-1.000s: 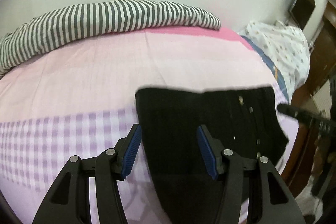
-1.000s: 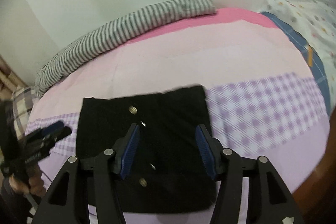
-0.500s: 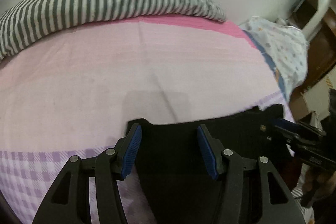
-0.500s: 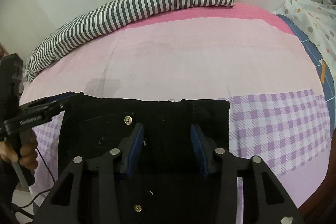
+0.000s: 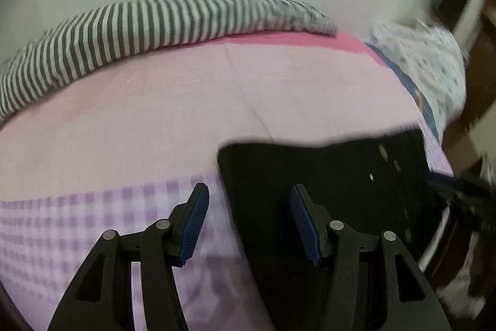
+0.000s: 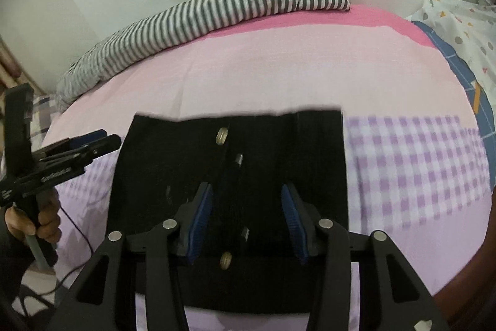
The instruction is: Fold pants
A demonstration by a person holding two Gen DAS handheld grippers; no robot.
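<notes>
The black pants (image 6: 272, 151) lie folded into a flat rectangle on the bed, with pale buttons in a line down the middle. My right gripper (image 6: 246, 194) hovers over their near half, open, blue pads on either side of the button line and nothing pinched. In the left wrist view the pants (image 5: 325, 176) fill the right side. The left gripper (image 5: 249, 197) stands open over their left edge, one pad above the sheet, the other above the cloth. That same left gripper (image 6: 80, 145) shows in the right wrist view, held by a hand beside the pants' left edge.
The bed sheet (image 6: 263, 73) is pink at the back and purple-checked (image 6: 412, 169) at the front. A striped grey-and-white blanket (image 6: 217, 11) lies along the wall. A white spotted quilt (image 6: 465, 30) sits at the right. Wooden furniture (image 5: 477, 101) stands past the bed's right side.
Half a second ago both grippers were near the pants' far edge; now they sit back over the near part. The right jaws stand narrower than a second ago. The pants keep their shape.
</notes>
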